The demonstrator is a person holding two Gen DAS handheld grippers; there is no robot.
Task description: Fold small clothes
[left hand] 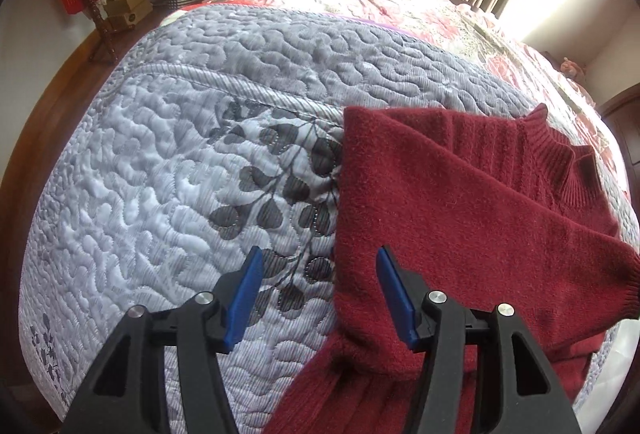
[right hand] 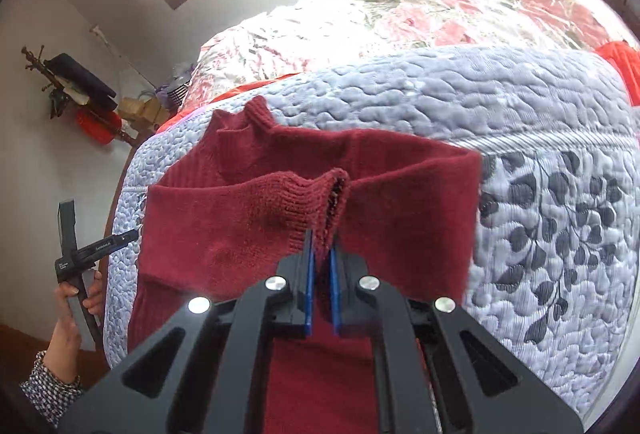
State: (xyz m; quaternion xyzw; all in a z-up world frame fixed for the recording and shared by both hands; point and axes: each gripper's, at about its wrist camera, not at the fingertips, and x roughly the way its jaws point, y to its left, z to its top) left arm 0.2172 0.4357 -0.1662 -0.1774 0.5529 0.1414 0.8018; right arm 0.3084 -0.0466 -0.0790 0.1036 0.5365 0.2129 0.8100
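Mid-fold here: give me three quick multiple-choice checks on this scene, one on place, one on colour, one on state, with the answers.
1. Where does the sweater lie?
A. on the grey quilt
B. on the floor
C. on a chair

2. What colour are the pads of the hand-held grippers?
A. yellow
B. blue
C. white

3. What is the right hand-held gripper doing?
A. open and holding nothing
B. shut on the quilt
C. shut on the sleeve cuff

Answers: A, dark red knit spreads over the leaf-printed quilt; B, both wrist views show blue pads; C, the ribbed cuff is pinched between its pads, while the left hand-held gripper is open.
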